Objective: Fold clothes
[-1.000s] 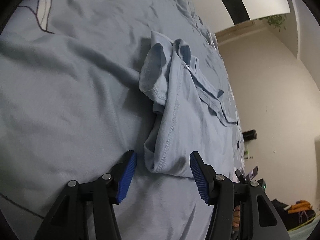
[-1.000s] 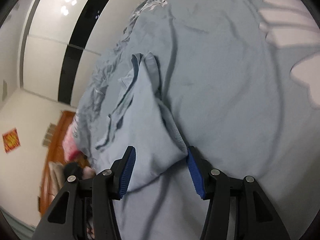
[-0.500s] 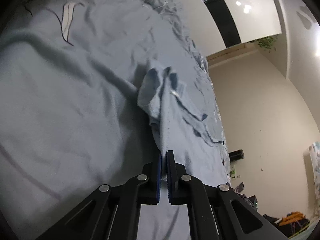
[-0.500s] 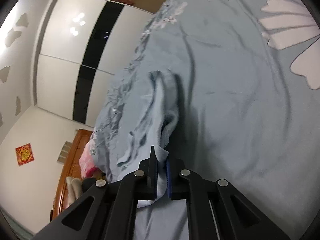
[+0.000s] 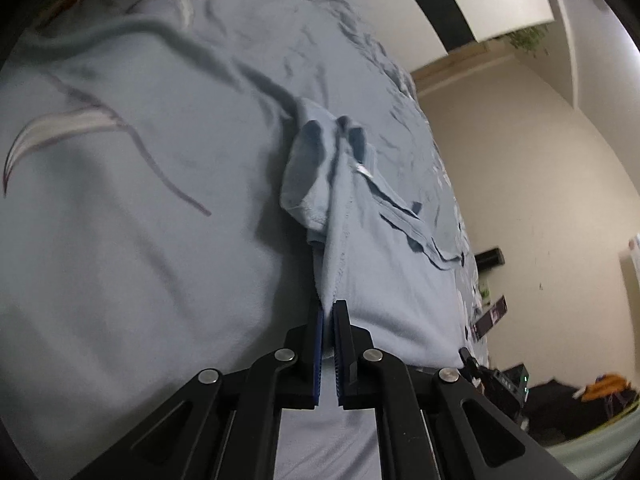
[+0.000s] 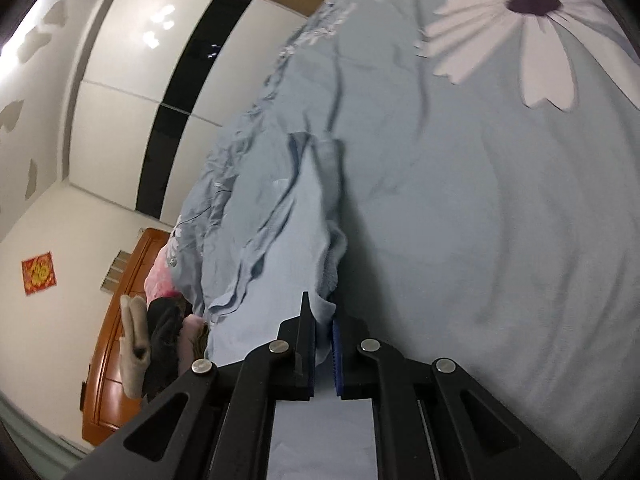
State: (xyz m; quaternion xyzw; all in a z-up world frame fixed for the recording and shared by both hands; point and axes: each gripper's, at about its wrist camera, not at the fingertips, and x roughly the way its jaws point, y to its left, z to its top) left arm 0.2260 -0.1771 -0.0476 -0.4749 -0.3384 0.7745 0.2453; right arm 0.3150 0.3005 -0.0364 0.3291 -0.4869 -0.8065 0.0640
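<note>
We had the left gripper (image 5: 328, 312) clamped on one near corner of the light blue shirt (image 5: 384, 272), its blue pads nearly together with a thin pinch of hem between them. The right gripper (image 6: 324, 320) was likewise pinched tight on the other near corner of the same shirt (image 6: 288, 240), a small flap of cloth standing up between its jaws.

The shirt lay on the pale blue bedspread (image 5: 140, 240), its long axis running straight away from both grippers toward the far side of the bed. The near hem was at our fingertips; the collar and the bunched sleeve (image 5: 308, 172) lay at the far end. In the left wrist view the body of the shirt spread to the right of the jaws, and in the right wrist view to the left, so it lay between our two hands, neither clearly nearer than the other. We judged that the coming fold would carry the near hem up and over toward that far end.

The fabric looked soft, thin and limp, with a stitched hem and loose creases, likely to sag between the two grips. The bedspread (image 6: 500, 240) was smooth, gently rumpled, printed with a large white daisy (image 6: 520, 28).
</note>
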